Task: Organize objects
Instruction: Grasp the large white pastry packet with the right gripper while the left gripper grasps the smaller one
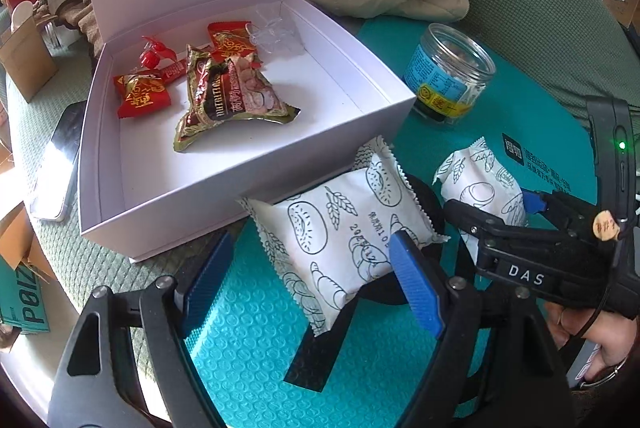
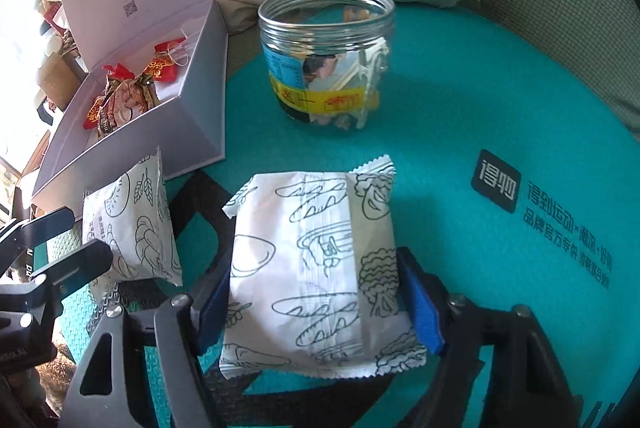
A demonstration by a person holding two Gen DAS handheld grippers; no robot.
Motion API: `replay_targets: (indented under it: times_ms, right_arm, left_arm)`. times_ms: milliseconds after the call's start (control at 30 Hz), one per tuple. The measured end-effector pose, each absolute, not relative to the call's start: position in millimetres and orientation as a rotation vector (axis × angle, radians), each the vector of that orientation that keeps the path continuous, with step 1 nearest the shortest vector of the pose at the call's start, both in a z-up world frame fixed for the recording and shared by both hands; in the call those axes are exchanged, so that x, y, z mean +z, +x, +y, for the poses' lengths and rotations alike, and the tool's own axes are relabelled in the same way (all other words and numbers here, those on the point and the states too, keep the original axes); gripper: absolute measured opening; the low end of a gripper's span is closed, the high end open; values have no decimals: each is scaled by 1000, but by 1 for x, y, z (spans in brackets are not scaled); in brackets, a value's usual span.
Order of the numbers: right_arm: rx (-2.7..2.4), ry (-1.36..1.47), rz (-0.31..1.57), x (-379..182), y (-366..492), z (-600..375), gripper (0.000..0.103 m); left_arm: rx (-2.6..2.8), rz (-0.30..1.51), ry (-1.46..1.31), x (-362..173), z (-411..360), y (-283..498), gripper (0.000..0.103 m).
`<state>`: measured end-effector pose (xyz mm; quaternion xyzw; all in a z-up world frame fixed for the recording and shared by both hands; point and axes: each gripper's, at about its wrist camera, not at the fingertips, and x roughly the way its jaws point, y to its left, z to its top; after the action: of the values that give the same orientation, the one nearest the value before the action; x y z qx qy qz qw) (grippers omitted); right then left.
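Mailer (image 1: 256,340) teal, bubbled, on green cushion (image 1: 532,8) | left view: phone (image 1: 60,156) | left claw (image 1: 312,280) open | right claw (image 2: 316,300) grips pastry packet (image 2: 316,268)

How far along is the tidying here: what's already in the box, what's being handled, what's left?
Done: several red and gold snack packets lie inside the open white box. In hand: the right tool brackets one white bread packet; the left tool is open around the other bread packet, which leans on the box. Left: both packets, plus the lidless jar on the teal mat.
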<state>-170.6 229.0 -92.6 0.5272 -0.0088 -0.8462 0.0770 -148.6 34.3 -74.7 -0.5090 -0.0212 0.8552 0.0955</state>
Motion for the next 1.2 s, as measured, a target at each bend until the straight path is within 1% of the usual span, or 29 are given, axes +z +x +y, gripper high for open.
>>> replay_targets:
  times_ms: [67,233,300,400,467,700,1000,1067,1133,1200]
  right_arm:
    - [-2537,1582,-45,-92,-166,238,76]
    - [-2545,1601,-79,-91,-160,255,76]
    - [-2551,1606,-89,-91,-161,259,76]
    - [-2556,1608,-105,-91,-161,262,76]
    - [-2562,1610,-88,-91,-159,263,76]
    - [-2579,1610,-28,-92,-156,254,76]
    - [-2592,1608,33,-92,-148,246,76]
    - [-2580,1610,34,-91,-146,246,74]
    - [-2569,1605,35,-89,-141,245,73]
    - [-2561,1603,38,-89,-135,244,72]
  left_arm:
    - [2527,-59,-1511,-75,39,-151,79]
    - [2440,-125,-1528,-79,49,-158,80]
    - [2429,-142,-1548,-81,51,-163,84]
    - [2422,-206,-1582,-82,51,-172,87]
    - [2414,-228,-1612,-84,52,-178,92]
    - [2509,-155,-1629,-95,60,-186,103]
    - [2542,-125,-1531,-100,57,-174,102]
    - [2528,-139,-1523,-100,56,-169,98]
    - [2490,-148,-1527,-100,56,-165,90]
    - [2471,-135,-1520,-99,58,-159,85]
